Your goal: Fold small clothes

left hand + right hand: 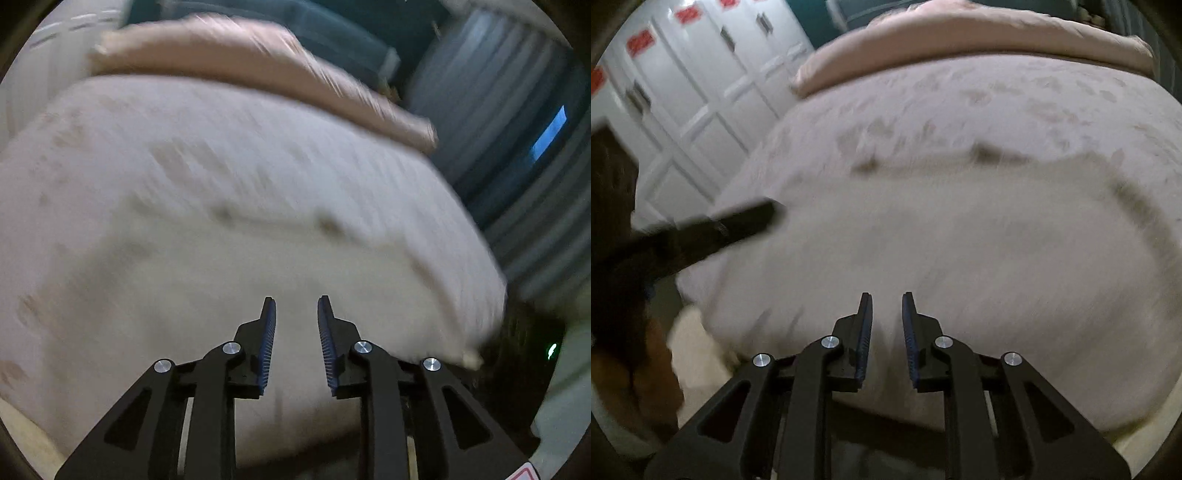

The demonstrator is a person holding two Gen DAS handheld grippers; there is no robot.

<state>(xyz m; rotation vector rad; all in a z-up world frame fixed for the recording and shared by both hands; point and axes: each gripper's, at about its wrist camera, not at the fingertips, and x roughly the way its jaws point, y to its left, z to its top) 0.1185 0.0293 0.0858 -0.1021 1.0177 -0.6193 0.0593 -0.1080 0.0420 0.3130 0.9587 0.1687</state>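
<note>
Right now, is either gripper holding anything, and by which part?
Nothing is held. The left gripper and the right gripper both hang open above the bed, jaws apart with only blurred fabric behind them.

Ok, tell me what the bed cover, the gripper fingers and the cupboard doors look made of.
Bed cover: soft woven cloth, matte, pale with a faint print; blur hides the weave. Right gripper fingers: rigid matte black plastic, ridged bluish pads, probably rubber, shiny metal pins. Cupboard doors: smooth white panelled boards, likely painted wood or laminate.
</note>
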